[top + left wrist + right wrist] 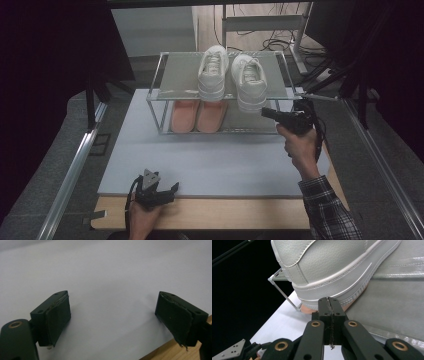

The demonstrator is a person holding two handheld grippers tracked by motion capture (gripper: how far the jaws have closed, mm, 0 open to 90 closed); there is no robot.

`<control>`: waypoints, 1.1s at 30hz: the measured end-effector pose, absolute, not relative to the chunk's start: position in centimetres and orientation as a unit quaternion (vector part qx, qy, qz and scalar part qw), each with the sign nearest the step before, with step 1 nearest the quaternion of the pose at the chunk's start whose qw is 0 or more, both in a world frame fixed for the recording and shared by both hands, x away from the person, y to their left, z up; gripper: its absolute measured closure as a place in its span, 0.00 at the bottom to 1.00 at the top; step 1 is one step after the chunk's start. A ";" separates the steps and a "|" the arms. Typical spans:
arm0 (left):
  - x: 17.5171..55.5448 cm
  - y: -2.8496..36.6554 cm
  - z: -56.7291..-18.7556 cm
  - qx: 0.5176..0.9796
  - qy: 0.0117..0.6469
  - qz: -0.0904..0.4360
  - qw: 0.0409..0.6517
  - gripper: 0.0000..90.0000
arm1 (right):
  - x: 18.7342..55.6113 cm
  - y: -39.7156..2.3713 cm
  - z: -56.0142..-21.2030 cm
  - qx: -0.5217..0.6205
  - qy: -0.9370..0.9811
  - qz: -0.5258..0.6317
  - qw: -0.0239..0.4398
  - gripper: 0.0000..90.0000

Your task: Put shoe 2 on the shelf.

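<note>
My left tool (159,189) rests released at the table's (225,165) near edge; right tool (270,114), clenched empty, nudges the white shoe's (248,80) heel; next, push squarely.

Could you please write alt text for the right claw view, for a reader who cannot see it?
The right claw, jaws pressed together, points at the heel of a white shoe on the top shelf of a rack. Below lies a white mat, with darkness at left.

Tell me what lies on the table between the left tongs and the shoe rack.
Nothing: in the high view, the grey mat runs bare from the left tongs to the shoe rack. The left gripper view shows bare mat ahead too.
</note>
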State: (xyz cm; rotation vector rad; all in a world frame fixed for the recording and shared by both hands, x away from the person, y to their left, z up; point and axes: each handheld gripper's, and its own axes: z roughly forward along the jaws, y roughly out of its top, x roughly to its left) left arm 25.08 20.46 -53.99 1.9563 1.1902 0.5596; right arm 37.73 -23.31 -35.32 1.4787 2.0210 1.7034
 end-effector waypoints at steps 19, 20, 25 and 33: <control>25.1 20.4 -54.0 0.767 0.468 0.219 0.382 0.14 | 40.7 -20.2 -35.5 0.496 0.667 0.553 0.058 1.00; 25.1 20.4 -54.0 0.767 0.468 0.219 0.382 0.14 | 40.8 -20.0 -35.6 0.496 0.668 0.552 0.059 1.00; 25.1 20.5 -54.0 0.767 0.468 0.219 0.382 0.14 | 41.4 -19.5 -35.7 0.497 0.667 0.552 0.060 1.00; 25.1 20.4 -54.0 0.767 0.468 0.219 0.382 0.14 | 42.3 -18.6 -35.7 0.499 0.668 0.548 0.064 1.00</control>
